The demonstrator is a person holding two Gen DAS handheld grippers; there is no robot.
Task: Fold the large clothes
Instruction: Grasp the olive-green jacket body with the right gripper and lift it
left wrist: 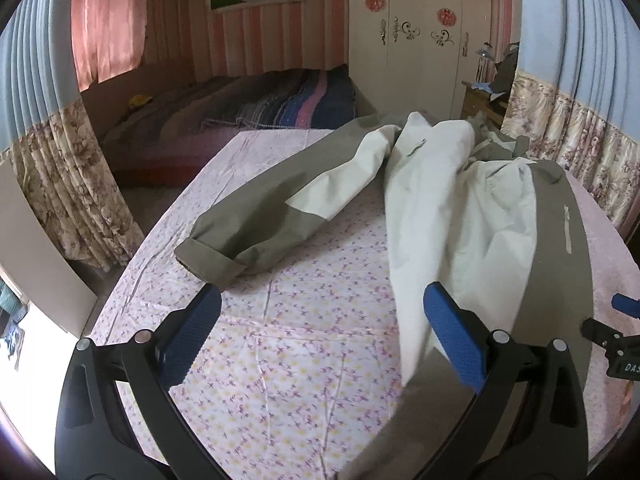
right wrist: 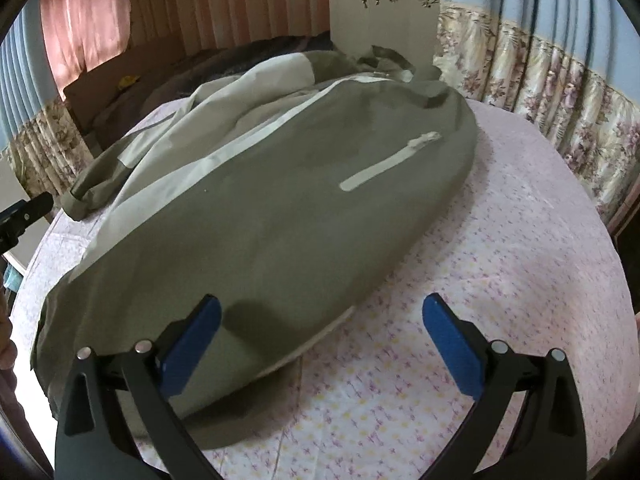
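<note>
An olive and cream jacket (left wrist: 460, 200) lies on a bed with a floral sheet (left wrist: 300, 340). One sleeve (left wrist: 248, 232) stretches out to the left, its cuff rolled. My left gripper (left wrist: 322, 308) is open and empty above the sheet, its right finger over the jacket's front edge. In the right wrist view the jacket (right wrist: 280, 208) lies with its olive side and a pale zip pocket (right wrist: 388, 166) up. My right gripper (right wrist: 322, 312) is open and empty, hovering over the jacket's near hem. The right gripper shows at the right edge of the left wrist view (left wrist: 616, 328).
A second bed with a striped blanket (left wrist: 260, 112) stands behind. A white wardrobe (left wrist: 420, 40) is at the back. Floral curtains (left wrist: 72, 184) hang on the left and others (right wrist: 560, 80) on the right. The sheet (right wrist: 500, 260) lies bare to the jacket's right.
</note>
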